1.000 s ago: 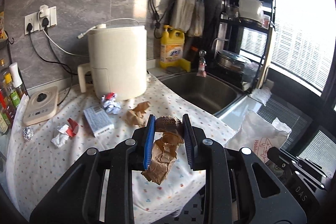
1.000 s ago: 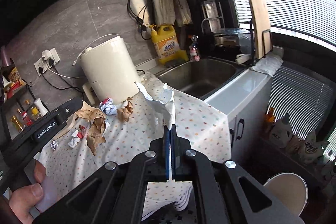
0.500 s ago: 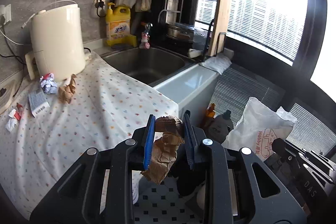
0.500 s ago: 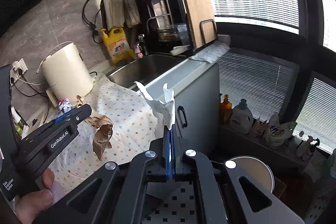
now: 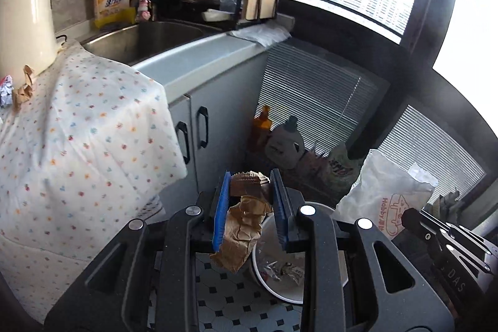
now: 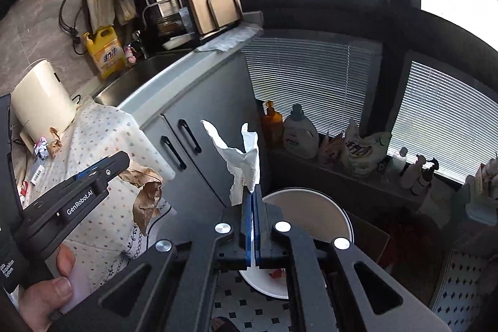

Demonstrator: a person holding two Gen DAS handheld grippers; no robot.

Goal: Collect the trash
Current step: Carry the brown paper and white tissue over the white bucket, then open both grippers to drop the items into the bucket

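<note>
My left gripper (image 5: pixel 250 176) is shut on a crumpled brown paper (image 5: pixel 241 232) that hangs from the jaws above the white trash bin (image 5: pixel 280 293) on the floor. The bin holds some scraps. My right gripper (image 6: pixel 252 192) is shut on a white paper wrapper (image 6: pixel 244 157), held just above the same bin (image 6: pixel 311 207). In the right wrist view the left gripper (image 6: pixel 93 176) and its brown paper (image 6: pixel 146 195) show at the left. The wrapper shows in the left wrist view (image 5: pixel 386 192) at the right. More trash (image 6: pixel 46 145) lies on the counter by the cream appliance.
The counter with a dotted cloth (image 5: pixel 77 129) is at the left, with grey cabinet doors (image 5: pixel 193 129) and a sink (image 5: pixel 140 36) beside it. Bottles and bags (image 6: pixel 298 133) stand on a low ledge under the window blinds. The floor is tiled.
Both grippers have swung right and down, away from the counter, with their papers still held. The bin has come into view right under them.
</note>
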